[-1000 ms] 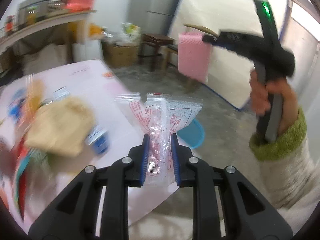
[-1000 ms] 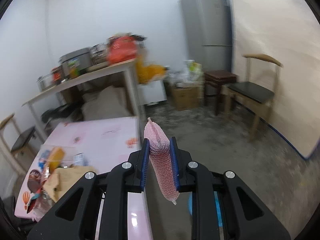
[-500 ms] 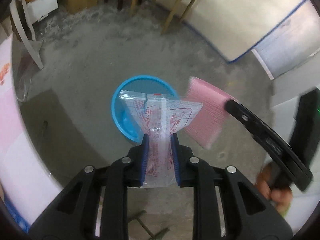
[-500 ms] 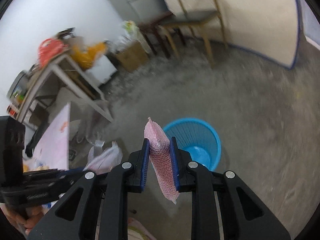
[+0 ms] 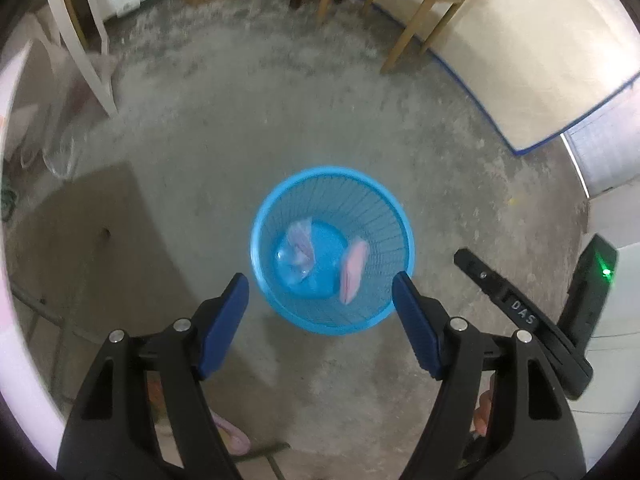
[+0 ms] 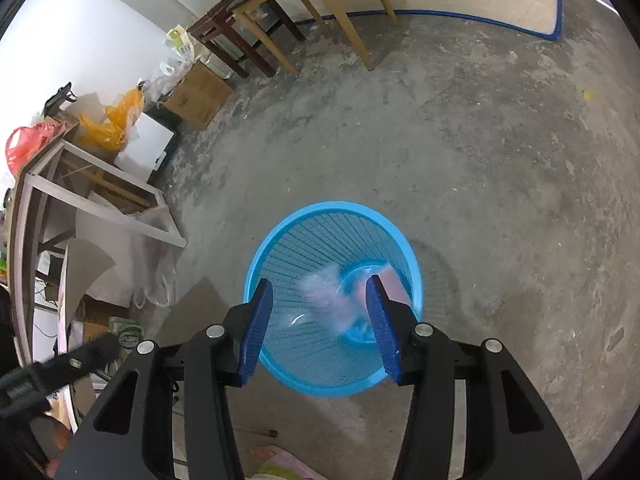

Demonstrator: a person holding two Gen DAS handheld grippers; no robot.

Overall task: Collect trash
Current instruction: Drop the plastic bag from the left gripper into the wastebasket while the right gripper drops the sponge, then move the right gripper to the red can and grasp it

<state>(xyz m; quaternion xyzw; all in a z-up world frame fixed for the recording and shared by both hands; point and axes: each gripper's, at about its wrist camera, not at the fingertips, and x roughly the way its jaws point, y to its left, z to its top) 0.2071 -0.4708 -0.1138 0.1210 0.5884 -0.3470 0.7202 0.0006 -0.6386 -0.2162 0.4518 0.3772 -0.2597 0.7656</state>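
Note:
A blue mesh waste basket stands on the concrete floor below both grippers. Inside it lie a clear printed plastic wrapper and a pink scouring pad, both blurred. My left gripper hangs above the basket's near rim, its jaws opening wide with nothing between the pads. My right gripper is also over the basket, jaws opening and holding nothing. The right gripper's black body shows at the right of the left wrist view.
Wooden chairs and a cardboard box stand at the far wall. A metal-framed table with bags is at the left. A white table edge curves along the left. Bare concrete surrounds the basket.
Both grippers swung from the table down over the blue basket. Their jaws opened, and the plastic wrapper and the pink pad dropped into the basket.

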